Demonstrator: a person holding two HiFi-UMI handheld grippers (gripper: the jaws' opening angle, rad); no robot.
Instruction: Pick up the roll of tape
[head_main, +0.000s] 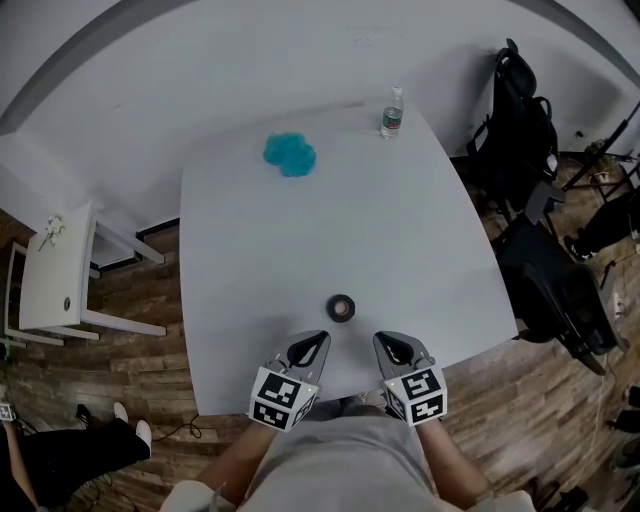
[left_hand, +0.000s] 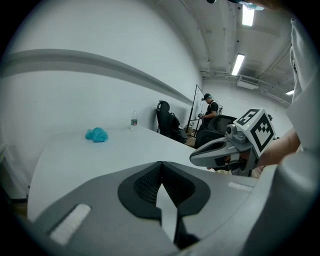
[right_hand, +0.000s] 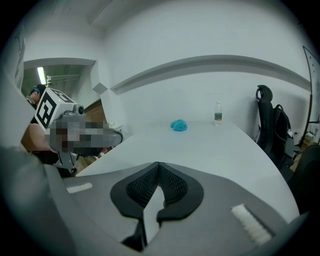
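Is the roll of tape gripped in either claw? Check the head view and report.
No, the roll of tape lies on the white table, ahead of the shut left claw and right claw, touching neither.

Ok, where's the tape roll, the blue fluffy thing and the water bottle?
roll of tape (head_main: 331, 308): head view, left side of its ring.
blue fluffy clump (head_main: 290, 154): head view, its middle.
water bottle (head_main: 391, 119): head view, its labelled body.

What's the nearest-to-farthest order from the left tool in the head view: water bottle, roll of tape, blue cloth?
1. roll of tape, just ahead-right of the left tool
2. blue cloth, far side, left
3. water bottle, far edge, right
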